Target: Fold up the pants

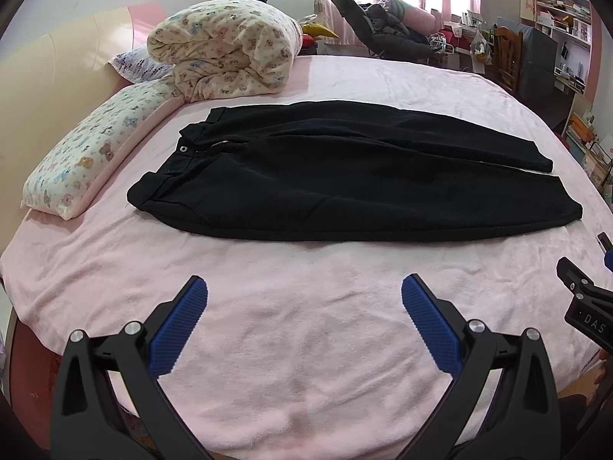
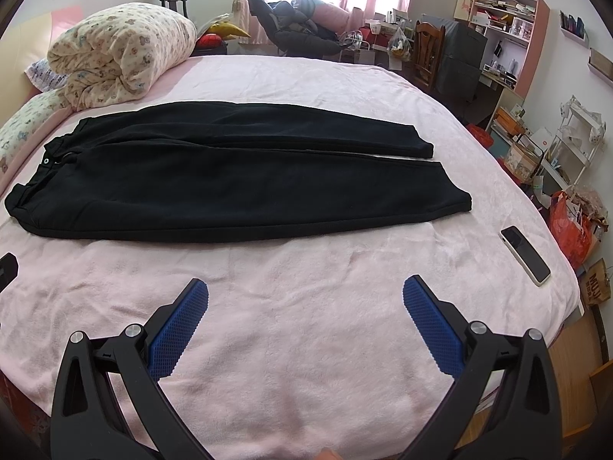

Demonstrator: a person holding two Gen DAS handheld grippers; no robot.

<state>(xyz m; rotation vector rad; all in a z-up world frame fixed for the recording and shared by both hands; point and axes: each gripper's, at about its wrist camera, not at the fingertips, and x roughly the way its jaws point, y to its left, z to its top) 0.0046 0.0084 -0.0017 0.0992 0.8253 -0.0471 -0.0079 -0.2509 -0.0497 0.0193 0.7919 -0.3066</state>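
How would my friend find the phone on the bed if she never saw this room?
Start at the big pink bed with the black pants spread across it. Go past the leg ends towards the bed's right edge. The phone lies alone there, a small flat slab with a dark screen and pale rim.

Home bedroom: bed (image 1: 345,76), pillow (image 1: 88,153), bookshelves (image 2: 502,19).
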